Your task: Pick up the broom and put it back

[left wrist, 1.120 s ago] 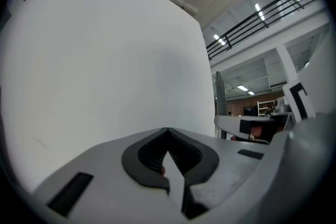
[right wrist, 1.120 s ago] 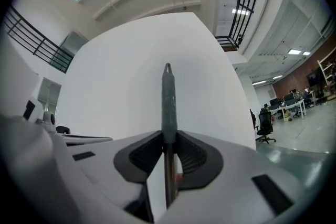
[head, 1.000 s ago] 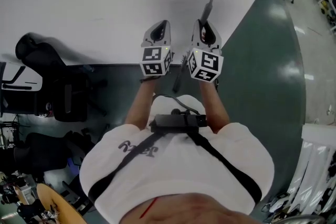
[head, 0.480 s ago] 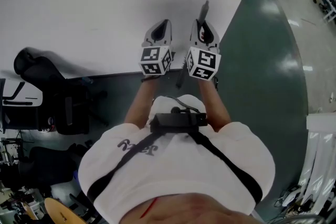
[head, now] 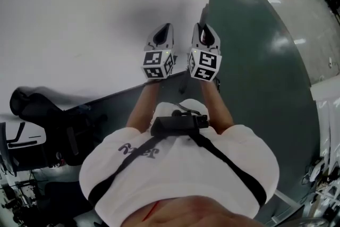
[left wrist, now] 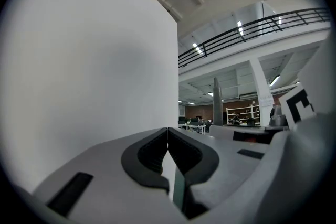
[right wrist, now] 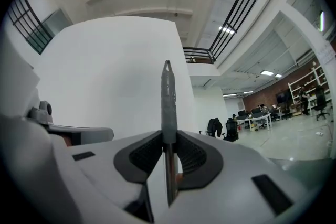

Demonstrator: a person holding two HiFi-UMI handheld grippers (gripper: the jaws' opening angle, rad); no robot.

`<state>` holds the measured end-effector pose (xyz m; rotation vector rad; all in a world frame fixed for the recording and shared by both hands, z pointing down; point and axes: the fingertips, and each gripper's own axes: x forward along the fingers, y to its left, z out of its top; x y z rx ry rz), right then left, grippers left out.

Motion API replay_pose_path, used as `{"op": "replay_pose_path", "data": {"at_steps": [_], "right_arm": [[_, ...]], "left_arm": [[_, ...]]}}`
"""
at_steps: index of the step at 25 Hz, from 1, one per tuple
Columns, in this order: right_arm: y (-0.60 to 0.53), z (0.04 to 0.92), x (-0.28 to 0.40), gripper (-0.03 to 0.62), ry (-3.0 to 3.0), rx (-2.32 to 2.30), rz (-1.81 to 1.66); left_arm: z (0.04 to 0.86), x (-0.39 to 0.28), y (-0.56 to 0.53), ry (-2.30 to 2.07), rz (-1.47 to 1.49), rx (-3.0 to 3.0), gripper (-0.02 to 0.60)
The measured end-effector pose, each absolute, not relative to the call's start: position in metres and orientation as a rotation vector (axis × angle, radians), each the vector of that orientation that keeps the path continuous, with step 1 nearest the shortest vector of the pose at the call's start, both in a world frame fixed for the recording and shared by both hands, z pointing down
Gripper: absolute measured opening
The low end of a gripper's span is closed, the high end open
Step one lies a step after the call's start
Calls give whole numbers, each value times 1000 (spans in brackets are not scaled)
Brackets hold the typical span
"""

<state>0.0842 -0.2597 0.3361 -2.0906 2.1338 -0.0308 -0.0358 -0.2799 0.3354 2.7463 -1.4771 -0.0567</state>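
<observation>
Two grippers | left gripper [left wrist: 167, 132] pressed together, empty | right gripper [right wrist: 168, 138] clamped on broom [right wrist: 167, 97]

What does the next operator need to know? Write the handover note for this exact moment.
Left gripper: fingers together, nothing in them, held level beside the right one.
Right gripper: shut on the broom handle, which stands upright between its fingers.
Surroundings: both grippers face a white wall. The bristle end of the broom is out of sight.
Done: the broom is picked up.
Left: carry it to its storage spot, which these views do not show, then set it there and release.
</observation>
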Motion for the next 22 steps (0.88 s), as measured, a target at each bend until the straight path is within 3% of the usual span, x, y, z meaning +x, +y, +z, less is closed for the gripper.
{"op": "replay_pose_path", "data": {"at_steps": [13,22], "right_arm": [[-222,403,199,92,1892,-2451,-196],[-220,514,220,92,1843,-2649,-532]], "left_arm": [[364,78,-251,-1125,81,2863,14],[452,85,-250,-1000,247,2758,14]]}}
